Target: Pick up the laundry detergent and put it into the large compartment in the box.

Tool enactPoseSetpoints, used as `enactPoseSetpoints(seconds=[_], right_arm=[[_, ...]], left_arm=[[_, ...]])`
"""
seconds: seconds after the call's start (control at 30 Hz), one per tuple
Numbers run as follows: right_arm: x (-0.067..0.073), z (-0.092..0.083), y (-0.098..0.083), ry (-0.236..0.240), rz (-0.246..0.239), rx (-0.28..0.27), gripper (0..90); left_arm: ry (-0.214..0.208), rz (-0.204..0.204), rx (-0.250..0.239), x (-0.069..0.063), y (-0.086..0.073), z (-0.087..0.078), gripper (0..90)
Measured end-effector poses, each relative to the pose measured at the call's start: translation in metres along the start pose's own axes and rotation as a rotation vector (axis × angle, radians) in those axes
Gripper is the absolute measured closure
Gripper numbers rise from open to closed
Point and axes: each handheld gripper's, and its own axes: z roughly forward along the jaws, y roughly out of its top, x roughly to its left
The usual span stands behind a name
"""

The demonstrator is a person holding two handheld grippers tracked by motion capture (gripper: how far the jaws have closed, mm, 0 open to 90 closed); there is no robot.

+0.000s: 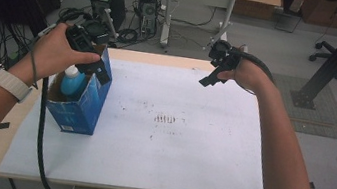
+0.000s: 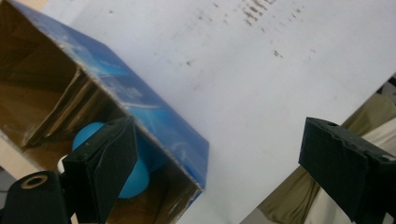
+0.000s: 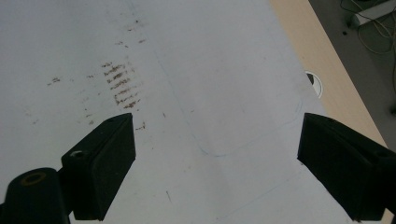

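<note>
Inside the blue box, a blue bottle.

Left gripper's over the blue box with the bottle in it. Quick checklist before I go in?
1. Left gripper open: ok, jaws wide apart.
2. Bottle reachable in blue box: ok, box top open.
3. Jaws straddling bottle: not ok; the box's near wall sits between them.
4. Box standing steady on white sheet: ok.
5. Right gripper out of the way: ok, open above bare sheet.
6. Bottle cap closed: cannot tell.
</note>
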Motion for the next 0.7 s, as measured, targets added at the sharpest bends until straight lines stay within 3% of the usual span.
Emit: enactPoseSetpoints(seconds=[0.2,0.7], right_arm=[[0.000,-0.001,0.000,-0.001,0.003,0.000,11.4],[0.001,0.001,0.001,0.002,-0.001,0.003,11.4]], left_arm=[[-0.036,0.060,0.021,-0.006,0.004,0.002,11.8],[-0.075,0.141,0.050,-0.017,0.008,0.005,11.6]])
